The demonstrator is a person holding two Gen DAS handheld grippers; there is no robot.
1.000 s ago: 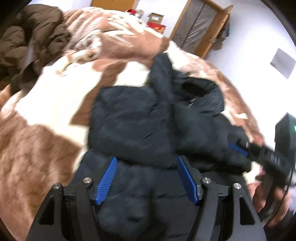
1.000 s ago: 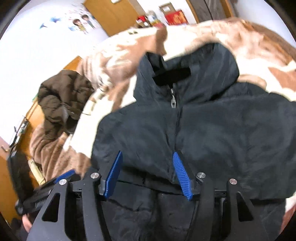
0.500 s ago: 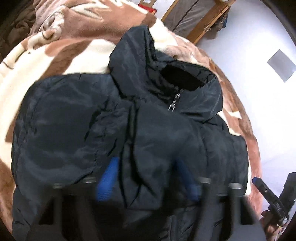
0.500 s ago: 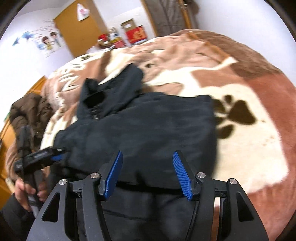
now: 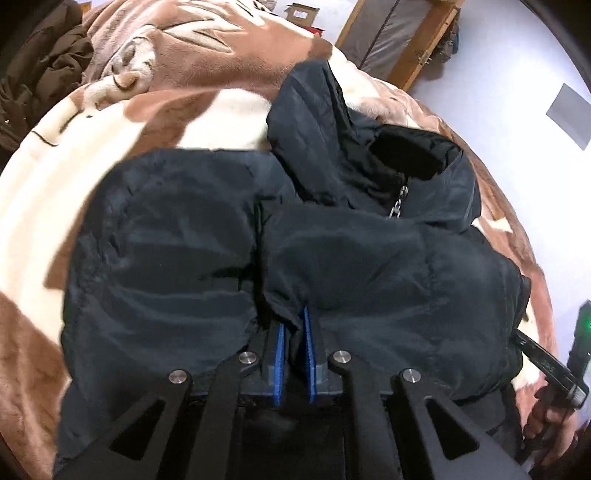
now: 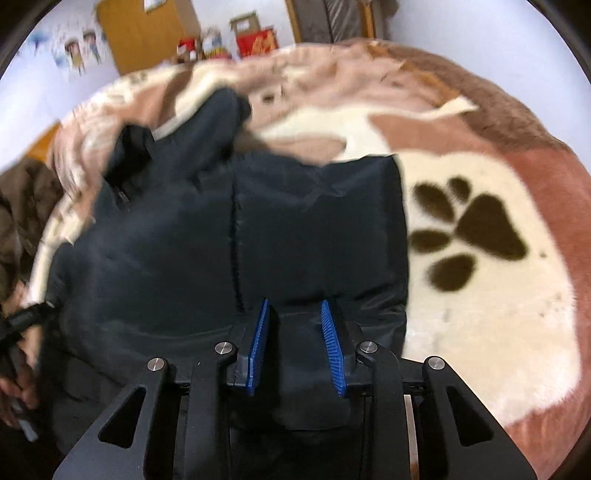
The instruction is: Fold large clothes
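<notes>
A black puffer jacket (image 5: 369, 266) with hood and zip lies on a brown and cream blanket (image 5: 110, 129), sleeves folded in over the body. My left gripper (image 5: 293, 321) is shut on a fold of the jacket's sleeve near the middle of the garment. In the right wrist view the jacket (image 6: 258, 229) fills the centre, and my right gripper (image 6: 293, 314) has its jaws partly closed around a thick fold of the jacket's near edge, with cloth between the blue pads.
A brown jacket (image 5: 40, 70) is heaped at the far left of the bed. The blanket shows a dark paw print (image 6: 469, 236) right of the black jacket. Wooden doors (image 5: 399, 40) and boxes (image 6: 255, 33) stand beyond the bed.
Both grippers were open above the jacket. Now the left has shut on a sleeve fold and the right has narrowed around the jacket's edge. Both have dropped closer to the cloth.
</notes>
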